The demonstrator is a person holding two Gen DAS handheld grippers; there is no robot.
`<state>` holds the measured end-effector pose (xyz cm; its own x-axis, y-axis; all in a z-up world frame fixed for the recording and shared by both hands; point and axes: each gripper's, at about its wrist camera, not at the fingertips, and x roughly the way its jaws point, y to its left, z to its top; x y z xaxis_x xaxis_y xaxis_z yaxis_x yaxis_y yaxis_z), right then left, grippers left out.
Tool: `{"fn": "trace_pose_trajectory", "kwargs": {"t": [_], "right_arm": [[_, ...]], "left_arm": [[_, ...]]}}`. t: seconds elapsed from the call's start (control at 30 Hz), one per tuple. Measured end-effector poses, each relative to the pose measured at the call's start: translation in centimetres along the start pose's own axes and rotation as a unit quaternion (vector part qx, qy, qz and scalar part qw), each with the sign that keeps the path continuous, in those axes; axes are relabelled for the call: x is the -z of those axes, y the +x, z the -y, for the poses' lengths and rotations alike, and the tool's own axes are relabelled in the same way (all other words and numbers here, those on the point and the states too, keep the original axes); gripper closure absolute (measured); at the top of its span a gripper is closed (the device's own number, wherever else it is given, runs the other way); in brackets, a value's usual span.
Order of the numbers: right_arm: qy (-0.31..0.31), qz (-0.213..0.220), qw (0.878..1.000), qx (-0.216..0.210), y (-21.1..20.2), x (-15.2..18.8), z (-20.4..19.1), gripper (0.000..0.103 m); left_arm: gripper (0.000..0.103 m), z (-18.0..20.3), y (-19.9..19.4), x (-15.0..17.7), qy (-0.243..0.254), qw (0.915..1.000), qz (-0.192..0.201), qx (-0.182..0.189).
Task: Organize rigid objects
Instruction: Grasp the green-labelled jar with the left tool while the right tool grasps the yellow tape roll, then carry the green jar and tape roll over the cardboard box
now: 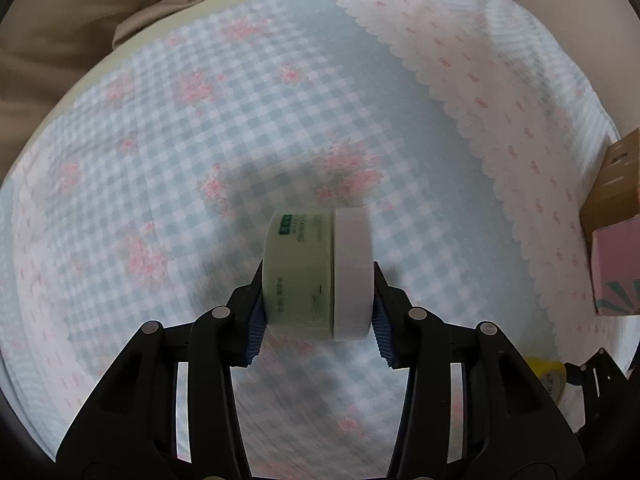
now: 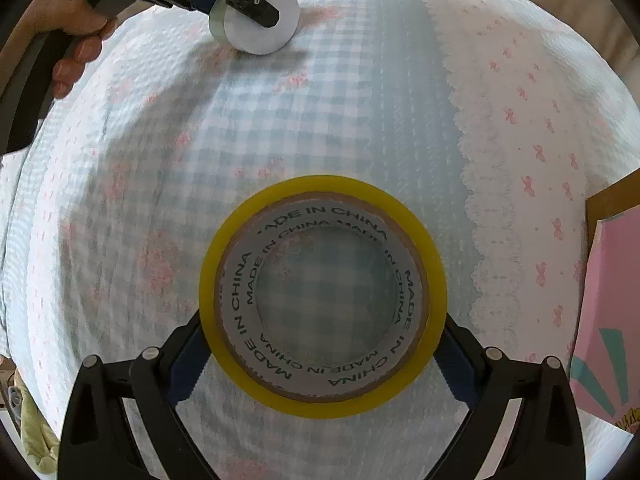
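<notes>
My left gripper is shut on a pale green jar with a white lid, held on its side above the checked cloth. The same jar and left gripper show at the top of the right wrist view, close to the cloth. My right gripper is shut on a yellow tape roll with a grey "MADE IN CHINA" core, held flat over the cloth. The roll's edge and the right gripper show at the lower right of the left wrist view.
A brown cardboard box and a pink box stand at the right edge; the pink box also shows in the right wrist view. A white scalloped cloth with pink bows covers the right side. Beige fabric lies beyond the far edge.
</notes>
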<state>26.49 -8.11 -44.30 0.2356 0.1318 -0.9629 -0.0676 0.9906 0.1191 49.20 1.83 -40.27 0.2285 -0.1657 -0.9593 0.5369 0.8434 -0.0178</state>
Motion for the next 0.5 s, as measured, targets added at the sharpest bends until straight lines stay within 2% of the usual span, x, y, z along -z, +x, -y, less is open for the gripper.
{"fn": "trace_pose_trajectory", "kwargs": {"t": [0.27,0.5], "right_arm": [[0.015,0.027,1.000,-0.002,-3.0,0.3,0.0,0.007],[0.042,0.054,0.998,0.002,-7.2,2.0,-0.2,0.007]], "left_arm": [[0.063,1.2,-3.3,1.4,-0.002,0.9999,0.015,0.007],[0.063,3.2,-9.6,3.6,-0.001,0.9989,0.042,0.020]]}}
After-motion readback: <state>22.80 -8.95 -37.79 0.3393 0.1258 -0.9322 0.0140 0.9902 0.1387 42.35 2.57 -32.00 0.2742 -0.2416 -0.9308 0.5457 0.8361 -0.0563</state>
